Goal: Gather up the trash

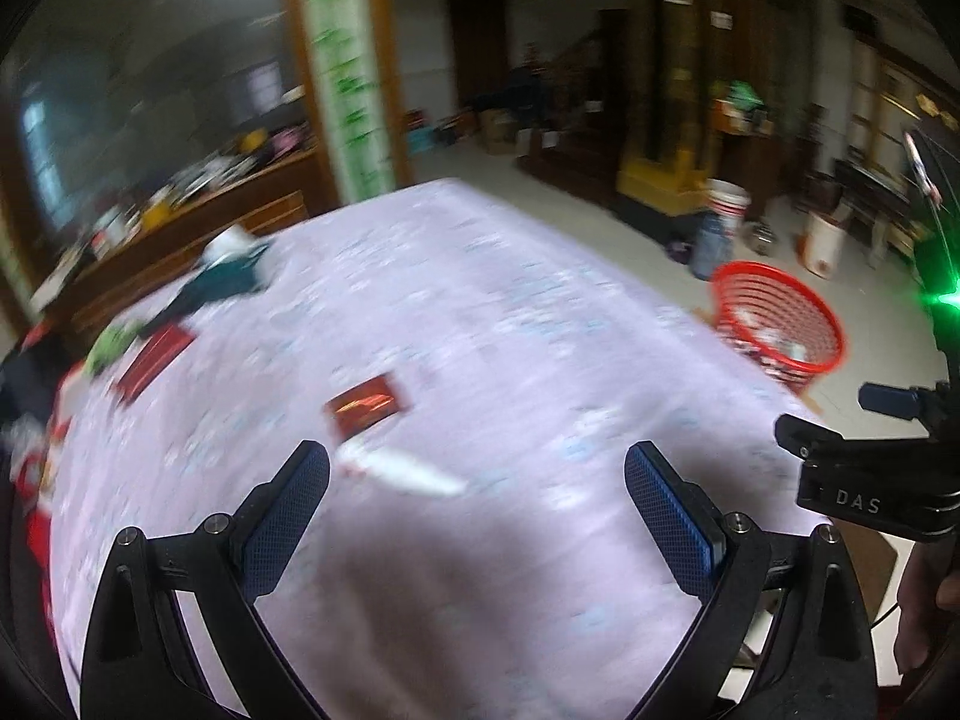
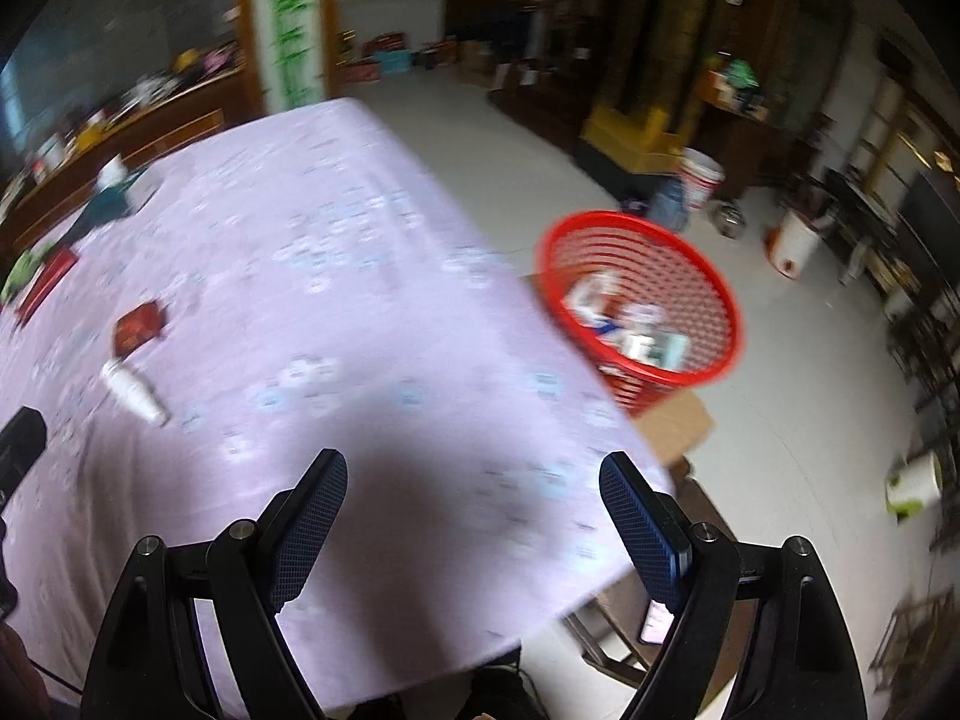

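Both left tongs (image 1: 477,468) and right tongs (image 2: 474,477) are held released, empty. On the worktop (image 1: 480,312), a red packet (image 1: 366,405) and white tube (image 1: 408,471) are judged light; flat packet is best pinched at an edge.

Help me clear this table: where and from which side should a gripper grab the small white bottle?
Grip the white bottle across its mid-body, coming from above. It lies on its side on the tablecloth, so the fingers should straddle its narrow width. The open left gripper looks nearest.

Motion-blurred red packet (image 1: 367,407), basket contents (image 2: 636,330)
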